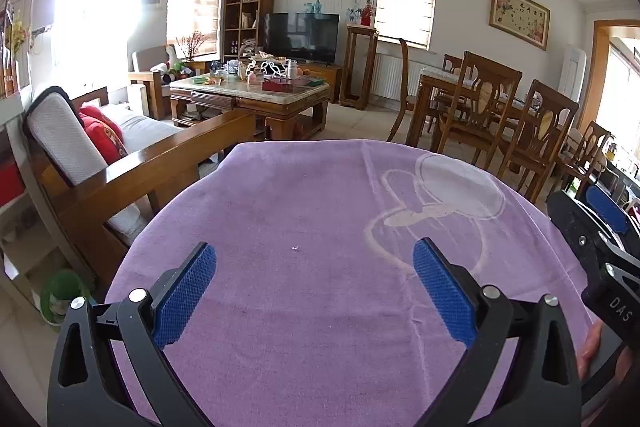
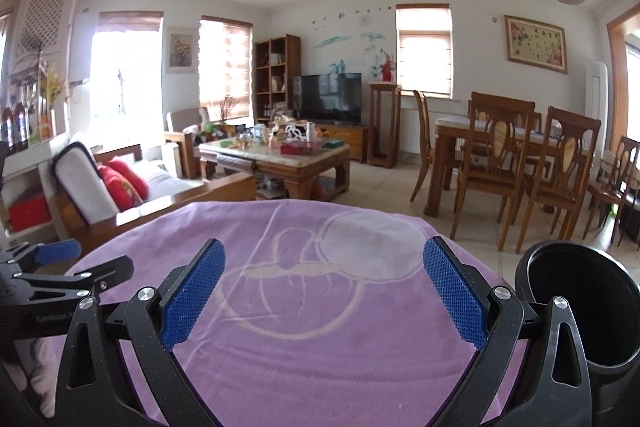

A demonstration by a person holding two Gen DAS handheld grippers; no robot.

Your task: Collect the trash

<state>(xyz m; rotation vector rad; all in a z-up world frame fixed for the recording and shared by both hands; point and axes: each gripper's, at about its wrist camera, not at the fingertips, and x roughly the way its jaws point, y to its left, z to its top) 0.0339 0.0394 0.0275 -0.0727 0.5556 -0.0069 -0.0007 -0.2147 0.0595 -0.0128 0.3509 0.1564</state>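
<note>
The only trash showing is a tiny white crumb [image 1: 295,248] lying on the purple cloth [image 1: 320,307], likely light and hard to pinch, while the left gripper [image 1: 314,291] and right gripper [image 2: 324,293] are hovering spread and empty beside a black bin [image 2: 580,307].

Black round bin [image 2: 580,311], open top, upright, interior dark and contents can't be made out. Sits just off the right edge of the purple cloth [image 2: 304,347] on the table. Tiny white speck [image 1: 295,248] lies mid-cloth.
</note>
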